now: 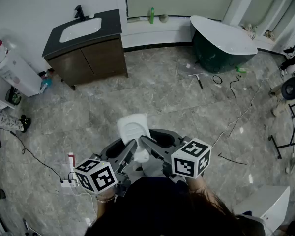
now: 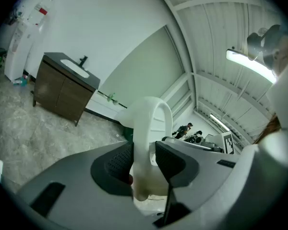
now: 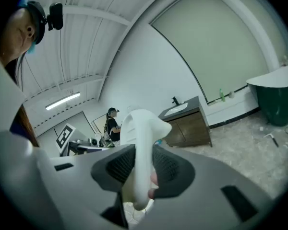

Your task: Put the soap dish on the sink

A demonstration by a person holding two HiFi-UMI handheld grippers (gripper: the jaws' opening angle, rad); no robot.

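Observation:
The white soap dish is held on edge above the floor, in front of me, between both grippers. My left gripper is shut on its left side and my right gripper on its right side. In the left gripper view the dish stands upright, clamped between the dark pads. The right gripper view shows the dish pinched the same way. The white sink sits in a dark-topped wooden vanity far ahead at the left; the sink also appears in the left gripper view and the sink in the right one.
A dark green bathtub stands at the far right. A squeegee and cables lie on the marble floor. A water dispenser is at the left wall, a power strip near my left. A person stands behind.

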